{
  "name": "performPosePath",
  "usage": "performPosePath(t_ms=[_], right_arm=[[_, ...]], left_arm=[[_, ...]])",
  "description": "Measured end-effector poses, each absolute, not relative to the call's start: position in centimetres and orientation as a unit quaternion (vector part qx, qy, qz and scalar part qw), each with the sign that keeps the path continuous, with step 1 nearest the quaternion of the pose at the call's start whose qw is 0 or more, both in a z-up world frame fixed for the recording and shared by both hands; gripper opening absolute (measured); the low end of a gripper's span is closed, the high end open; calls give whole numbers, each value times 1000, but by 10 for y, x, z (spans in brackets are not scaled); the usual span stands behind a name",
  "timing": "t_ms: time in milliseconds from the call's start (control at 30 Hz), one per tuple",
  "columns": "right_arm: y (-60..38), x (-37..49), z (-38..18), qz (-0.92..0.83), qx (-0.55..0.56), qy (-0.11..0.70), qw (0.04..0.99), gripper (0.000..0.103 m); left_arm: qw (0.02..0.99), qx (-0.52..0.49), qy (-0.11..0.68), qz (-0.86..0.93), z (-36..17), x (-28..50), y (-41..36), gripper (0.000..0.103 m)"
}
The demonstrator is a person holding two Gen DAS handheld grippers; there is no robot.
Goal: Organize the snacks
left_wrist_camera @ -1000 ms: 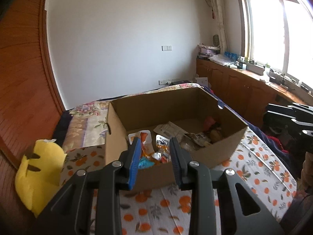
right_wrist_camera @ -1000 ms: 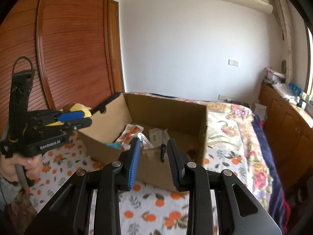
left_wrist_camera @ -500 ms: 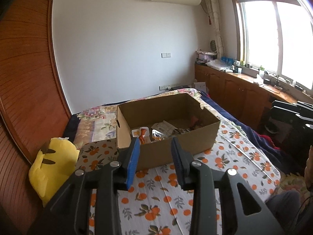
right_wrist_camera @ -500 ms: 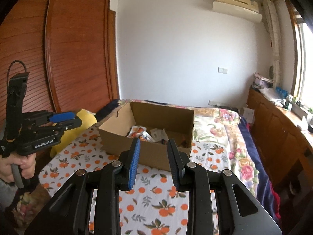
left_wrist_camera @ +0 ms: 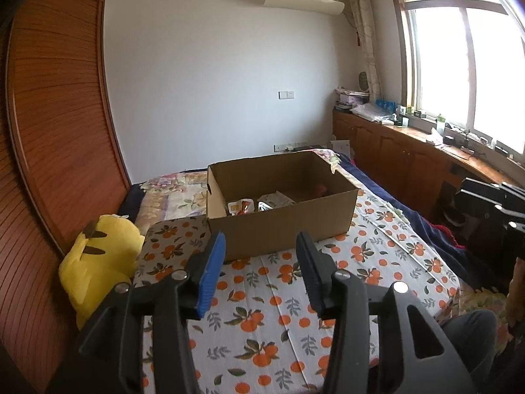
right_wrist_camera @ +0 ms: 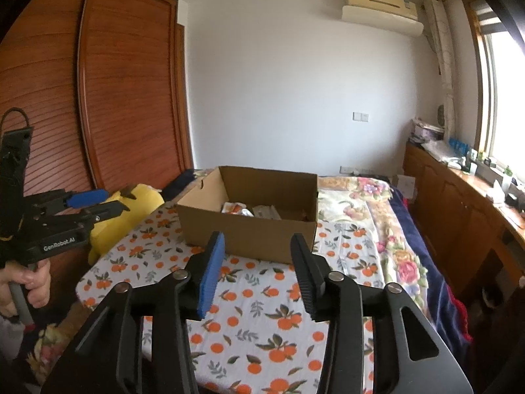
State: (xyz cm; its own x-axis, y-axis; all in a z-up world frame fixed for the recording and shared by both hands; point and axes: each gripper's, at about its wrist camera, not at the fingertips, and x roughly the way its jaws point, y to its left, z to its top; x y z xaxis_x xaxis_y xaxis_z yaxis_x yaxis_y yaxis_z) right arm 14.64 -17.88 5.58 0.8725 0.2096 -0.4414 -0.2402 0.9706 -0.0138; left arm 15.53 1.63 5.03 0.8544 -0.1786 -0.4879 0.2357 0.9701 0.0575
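Note:
An open cardboard box stands on the bed's orange-print sheet. It also shows in the right wrist view. Several snack packets lie inside it, partly hidden by the front wall; they show in the right wrist view too. My left gripper is open and empty, well back from the box above the sheet. My right gripper is open and empty, also back from the box. The left gripper appears at the left edge of the right wrist view.
A yellow plush toy lies at the bed's left edge beside a wooden wardrobe. A wooden cabinet row runs under the window on the right. A floral quilt covers the far bed.
Both grippers have pulled back and up from the box, which now looks smaller and farther. Both stay open and empty.

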Motion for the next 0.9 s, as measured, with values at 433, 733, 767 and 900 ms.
performPosePath(t_ms=[433, 733, 767, 900], right_arm=[[-183, 97, 38, 89, -20, 215, 972, 61], [-177, 75, 25, 77, -20, 214, 974, 84], [-176, 74, 25, 75, -21, 213, 974, 88], [-175, 68, 18, 68, -14, 209, 975, 95]], left_arm=[[963, 49, 250, -88, 25, 109, 12, 50], [971, 34, 232, -48, 9, 81, 16, 75], [971, 33, 234, -49, 8, 80, 16, 80], [970, 37, 237, -37, 2, 73, 14, 89]])
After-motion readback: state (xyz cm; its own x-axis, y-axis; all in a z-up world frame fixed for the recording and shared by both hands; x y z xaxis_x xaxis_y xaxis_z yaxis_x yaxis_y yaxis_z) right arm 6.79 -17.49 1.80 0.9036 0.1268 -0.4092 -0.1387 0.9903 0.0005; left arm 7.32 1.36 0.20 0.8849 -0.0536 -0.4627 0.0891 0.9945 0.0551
